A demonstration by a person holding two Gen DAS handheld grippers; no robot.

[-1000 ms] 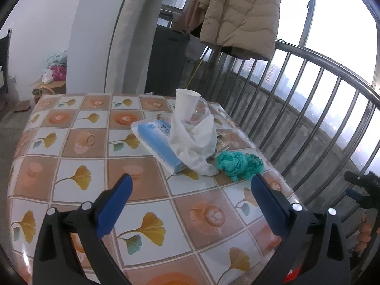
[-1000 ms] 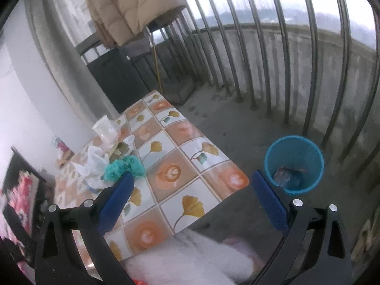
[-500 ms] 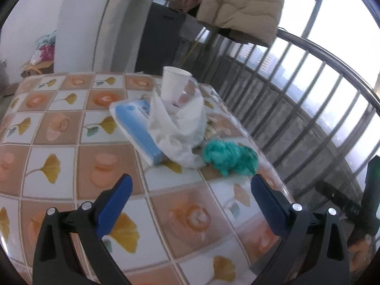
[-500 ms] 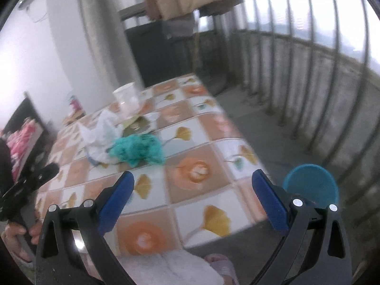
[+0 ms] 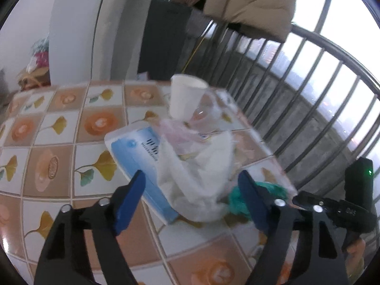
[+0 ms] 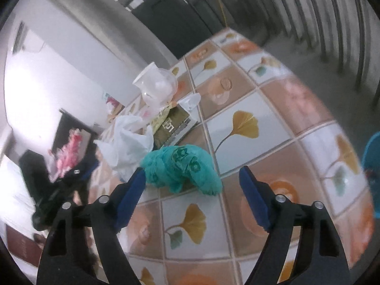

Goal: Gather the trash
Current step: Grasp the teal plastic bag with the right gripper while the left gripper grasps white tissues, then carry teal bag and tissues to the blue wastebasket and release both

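Observation:
A pile of trash lies on the tiled table (image 5: 59, 166). It holds a crumpled white plastic bag (image 5: 197, 180), a white paper cup (image 5: 185, 99), a blue tissue pack (image 5: 142, 154) and a crumpled teal bag (image 6: 182, 166). My left gripper (image 5: 192, 190) is open and straddles the white bag from just in front. My right gripper (image 6: 192, 185) is open and empty, close above the teal bag, which lies between its fingers. The teal bag also shows in the left wrist view (image 5: 237, 201), partly hidden by a finger. A brown packet (image 6: 173, 125) lies behind it.
A blue waste basket (image 6: 372, 152) stands on the floor past the table's right edge. A metal railing (image 5: 308, 95) runs along the balcony behind the table. A beige coat (image 5: 249, 2) hangs over it. The right gripper's body (image 5: 344, 209) shows at the table's right edge.
Both grippers have moved in toward the trash pile. The left now brackets the white bag and the right has turned from the basket to hover over the teal bag.

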